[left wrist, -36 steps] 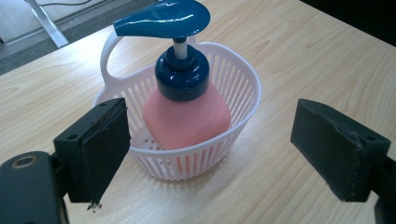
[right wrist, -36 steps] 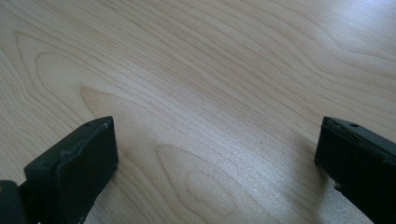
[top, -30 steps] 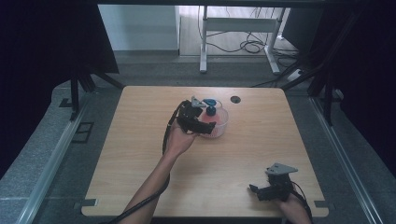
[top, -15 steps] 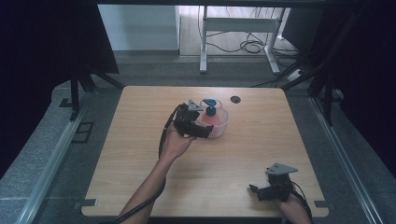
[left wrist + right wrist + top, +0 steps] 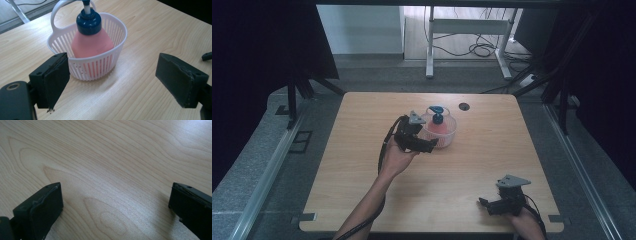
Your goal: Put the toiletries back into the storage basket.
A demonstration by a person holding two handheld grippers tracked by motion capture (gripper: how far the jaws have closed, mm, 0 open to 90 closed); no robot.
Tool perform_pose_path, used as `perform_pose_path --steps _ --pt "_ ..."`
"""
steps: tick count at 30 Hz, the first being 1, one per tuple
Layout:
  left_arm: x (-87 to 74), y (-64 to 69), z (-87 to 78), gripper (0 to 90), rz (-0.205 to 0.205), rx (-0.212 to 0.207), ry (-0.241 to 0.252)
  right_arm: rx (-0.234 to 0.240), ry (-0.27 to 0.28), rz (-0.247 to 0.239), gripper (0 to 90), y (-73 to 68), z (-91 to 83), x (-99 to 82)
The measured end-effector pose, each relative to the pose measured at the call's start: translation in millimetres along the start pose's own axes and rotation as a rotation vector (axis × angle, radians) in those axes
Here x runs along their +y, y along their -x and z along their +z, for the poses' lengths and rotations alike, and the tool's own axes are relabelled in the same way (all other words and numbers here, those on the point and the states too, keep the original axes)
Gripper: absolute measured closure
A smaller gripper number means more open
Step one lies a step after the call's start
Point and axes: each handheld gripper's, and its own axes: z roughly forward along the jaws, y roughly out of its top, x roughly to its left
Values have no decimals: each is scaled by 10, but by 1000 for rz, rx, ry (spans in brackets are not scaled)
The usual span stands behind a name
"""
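A pink pump bottle with a dark blue cap stands upright inside a small white slatted basket that has a loop handle. In the high view the basket sits a little past the table's middle, with the bottle in it. My left gripper is just in front and to the left of the basket, jaws wide apart and holding nothing; in the left gripper view the left gripper frames the basket a short way ahead. My right gripper rests near the front right edge, open, over bare wood.
The wooden table has a dark round grommet near its far edge, behind the basket. Black curtains hang at both sides. A white desk frame and cables stand on the floor beyond the table.
My left gripper has drawn back slightly toward the person and away from the basket. The right gripper has stayed in place.
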Motion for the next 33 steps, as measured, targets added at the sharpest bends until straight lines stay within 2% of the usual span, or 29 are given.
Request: perform_pose_path --steps 33 --pt "-262 28 -307 122 1 -4 12 -1 1 -1 0 -1 0 -1"
